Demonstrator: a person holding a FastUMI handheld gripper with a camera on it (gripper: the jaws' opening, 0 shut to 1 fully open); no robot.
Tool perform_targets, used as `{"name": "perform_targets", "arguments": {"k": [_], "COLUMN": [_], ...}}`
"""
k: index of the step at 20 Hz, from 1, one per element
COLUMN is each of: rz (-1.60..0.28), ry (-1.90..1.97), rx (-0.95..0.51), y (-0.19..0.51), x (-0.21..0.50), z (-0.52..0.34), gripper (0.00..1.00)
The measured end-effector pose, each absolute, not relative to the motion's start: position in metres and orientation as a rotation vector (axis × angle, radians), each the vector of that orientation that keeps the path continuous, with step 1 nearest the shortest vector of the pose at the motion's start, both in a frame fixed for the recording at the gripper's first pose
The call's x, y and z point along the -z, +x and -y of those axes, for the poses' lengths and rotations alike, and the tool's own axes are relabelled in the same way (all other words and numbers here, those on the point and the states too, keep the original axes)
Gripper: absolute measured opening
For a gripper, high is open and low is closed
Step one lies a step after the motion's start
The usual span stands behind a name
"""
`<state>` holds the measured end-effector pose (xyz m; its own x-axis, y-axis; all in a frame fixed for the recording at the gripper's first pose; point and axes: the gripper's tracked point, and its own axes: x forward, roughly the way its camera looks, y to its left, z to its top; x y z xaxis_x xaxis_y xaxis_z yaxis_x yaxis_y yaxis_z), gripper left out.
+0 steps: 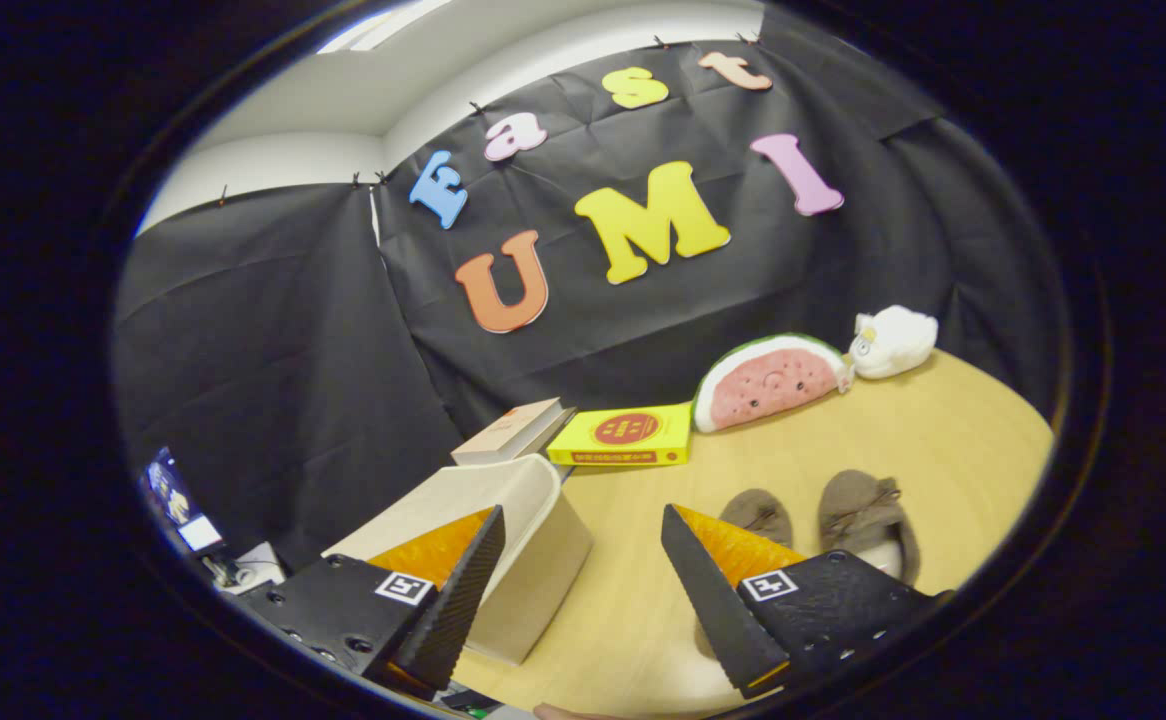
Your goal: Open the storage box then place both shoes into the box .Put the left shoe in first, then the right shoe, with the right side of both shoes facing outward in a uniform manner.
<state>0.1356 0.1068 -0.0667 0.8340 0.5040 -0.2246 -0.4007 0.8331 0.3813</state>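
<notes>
Gripper view: closed beige storage box [513,540], tool [583,590] agape.

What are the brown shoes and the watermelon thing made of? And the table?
The brown shoes, partly behind the open gripper, look like soft fuzzy fabric, maybe suede or fleece: matte, no shine. The watermelon looks like a plush cushion, puffy with a stitched face. The table looks like smooth light wood or wood-look laminate, with faint grain.

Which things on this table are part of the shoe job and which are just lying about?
For the job: storage box, closed, by the left finger; two shoes beyond the right finger; gripper, open, holding nothing.

Lying about: yellow book, second book, watermelon plush, white plush.
</notes>
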Motion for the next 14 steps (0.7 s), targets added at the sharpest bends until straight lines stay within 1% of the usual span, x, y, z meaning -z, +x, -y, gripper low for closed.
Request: {"name": "perform_targets", "arguments": {"k": [4, 6, 8, 14], "rz": [-0.46, -0.546, -0.591, -0.775], "ry": [0.485, 0.575, 0.673, 0.83], "rx": [-0.656, -0.72, -0.788, -0.909], "y": [0.165, 0.178, 0.185, 0.191], "x": [0.086, 0.096, 0.096, 0.118], "z": [-0.151, -0.167, -0.179, -0.213], "gripper": [0.96, 0.96, 0.96, 0.95]}}
